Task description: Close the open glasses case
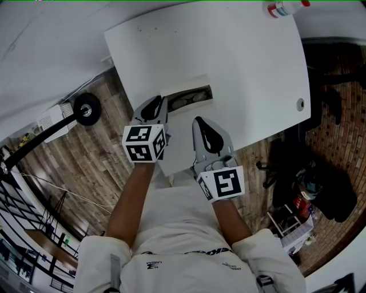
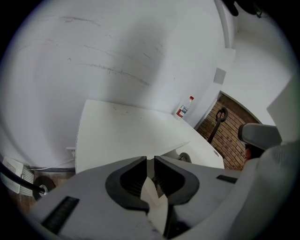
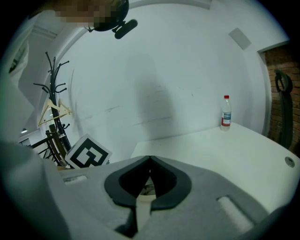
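Both grippers are in at the near corner of the white desk (image 1: 240,51), either side of the task's thing. The glasses case (image 1: 184,88) lies open on the desk, its cream lid tipped up on the far side and a pair of dark glasses (image 1: 189,102) resting in the tray.

The left gripper (image 1: 157,103) sits right at the case's left end. In the left gripper view its fingers are down to a thin slit, and a pale cream sliver shows in that slit. It looks like an edge of the case being pinched, though the view is too tight to be sure.

The right gripper (image 1: 199,121) is just on the near side of the case, tips aimed at its front edge. The right gripper view shows its fingers meeting at the tips with nothing held. Through the hollow behind the tips a bit of the case and glasses peeps through.

At the desk's far corner a clear bottle (image 1: 283,7) with a red cap lies well apart from the case. The person's forearms reach in from the bottom of the head view, over a wooden floor (image 1: 86,154).
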A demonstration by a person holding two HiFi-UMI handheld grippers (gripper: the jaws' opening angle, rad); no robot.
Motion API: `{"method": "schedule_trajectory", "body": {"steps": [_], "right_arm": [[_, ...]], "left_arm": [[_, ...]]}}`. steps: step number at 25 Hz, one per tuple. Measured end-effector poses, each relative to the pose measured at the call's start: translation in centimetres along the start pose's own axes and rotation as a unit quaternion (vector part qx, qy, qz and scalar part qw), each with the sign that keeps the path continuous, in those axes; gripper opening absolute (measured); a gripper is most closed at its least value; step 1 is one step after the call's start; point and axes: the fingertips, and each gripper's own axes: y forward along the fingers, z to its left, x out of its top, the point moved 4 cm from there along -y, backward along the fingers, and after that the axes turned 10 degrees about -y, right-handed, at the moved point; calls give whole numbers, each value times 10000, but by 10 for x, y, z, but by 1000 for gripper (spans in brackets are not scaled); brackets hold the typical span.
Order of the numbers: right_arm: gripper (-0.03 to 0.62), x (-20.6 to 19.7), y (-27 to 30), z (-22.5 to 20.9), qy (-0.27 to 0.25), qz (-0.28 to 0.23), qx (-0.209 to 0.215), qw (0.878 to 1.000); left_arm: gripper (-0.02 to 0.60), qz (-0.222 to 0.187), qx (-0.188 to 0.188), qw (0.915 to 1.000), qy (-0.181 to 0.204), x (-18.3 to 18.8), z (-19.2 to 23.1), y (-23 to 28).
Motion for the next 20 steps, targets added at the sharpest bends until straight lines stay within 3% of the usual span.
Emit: {"method": "schedule_trajectory", "body": {"steps": [20], "right_arm": [[-3,-4,-6,-2,-9,27,18,10000]], "left_arm": [[35,136,33,9999,61,-7,-2,-5]]}}
